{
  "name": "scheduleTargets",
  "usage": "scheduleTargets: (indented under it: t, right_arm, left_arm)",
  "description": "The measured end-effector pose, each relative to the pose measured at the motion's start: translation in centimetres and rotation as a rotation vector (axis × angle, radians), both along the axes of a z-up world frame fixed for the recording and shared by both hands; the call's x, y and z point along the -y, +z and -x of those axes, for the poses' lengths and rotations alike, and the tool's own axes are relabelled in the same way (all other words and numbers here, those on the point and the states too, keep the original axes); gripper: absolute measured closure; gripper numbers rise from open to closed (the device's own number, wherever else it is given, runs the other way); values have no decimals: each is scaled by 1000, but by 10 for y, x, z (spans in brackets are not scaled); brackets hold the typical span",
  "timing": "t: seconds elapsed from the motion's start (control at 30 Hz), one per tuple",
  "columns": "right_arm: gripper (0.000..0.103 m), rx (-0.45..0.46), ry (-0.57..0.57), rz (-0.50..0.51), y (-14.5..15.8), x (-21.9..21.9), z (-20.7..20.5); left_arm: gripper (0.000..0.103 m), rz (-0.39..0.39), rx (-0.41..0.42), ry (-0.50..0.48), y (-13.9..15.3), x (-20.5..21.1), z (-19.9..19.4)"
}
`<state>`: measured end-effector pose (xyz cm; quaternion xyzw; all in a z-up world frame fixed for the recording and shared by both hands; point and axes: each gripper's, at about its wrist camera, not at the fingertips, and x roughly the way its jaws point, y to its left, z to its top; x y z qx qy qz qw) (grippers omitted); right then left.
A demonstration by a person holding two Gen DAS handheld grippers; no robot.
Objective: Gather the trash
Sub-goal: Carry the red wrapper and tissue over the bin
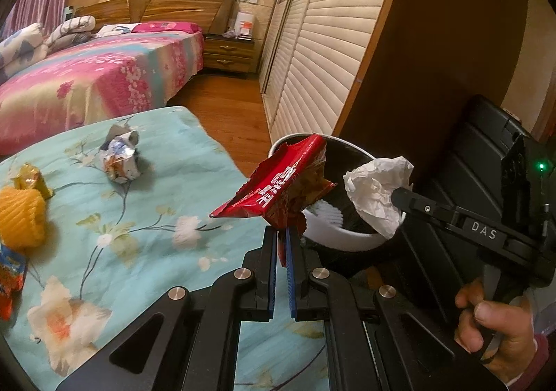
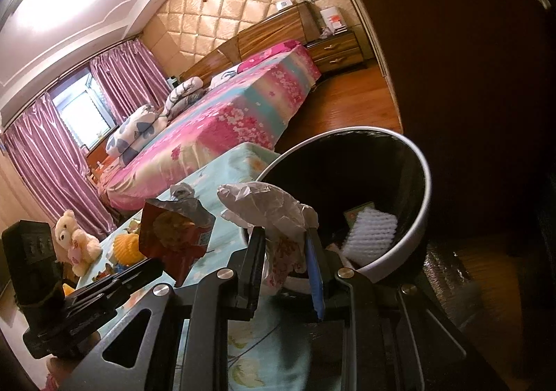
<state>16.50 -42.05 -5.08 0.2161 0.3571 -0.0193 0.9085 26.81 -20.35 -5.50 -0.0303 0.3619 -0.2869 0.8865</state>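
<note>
Left hand-held gripper [image 1: 282,238] pinching red wrapper [image 1: 278,186]

Table [image 1: 146,203], near: crumpled carton [image 1: 120,158] toward the far edge; foam net [image 1: 21,217] at the left edge, small packet [image 1: 29,179] just behind it and touching it, another wrapper [image 1: 10,276] in front of it.

Bin [image 2: 422,203]: off the table's right side, below table level. In it: foam sleeve [image 2: 370,231] (a card [image 2: 358,213] behind it).

Left gripper [image 1: 282,234]: over the table's right edge, snack bag [image 1: 281,182] between its fingers, the bag before the bin's near rim.

Right gripper [image 2: 283,238]: right of the left one, tissue [image 2: 267,203] between its fingers, over the bin's rim.

Bed [image 1: 104,67]: behind the table, bedding [image 1: 52,34] at its left. Nightstand [image 1: 229,54] right of the bed. Wardrobe [image 1: 312,43] along the right wall. Teddy [image 2: 74,238]: beyond the table's left side.
</note>
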Motion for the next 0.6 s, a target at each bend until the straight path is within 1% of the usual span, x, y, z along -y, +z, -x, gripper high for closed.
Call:
scheduleTargets:
  t: [0.6]
  right_arm:
    - [80,-15,-52,16,-2,24,-8]
  left_arm:
    - [100,-32,9,-53,-6,38,-22]
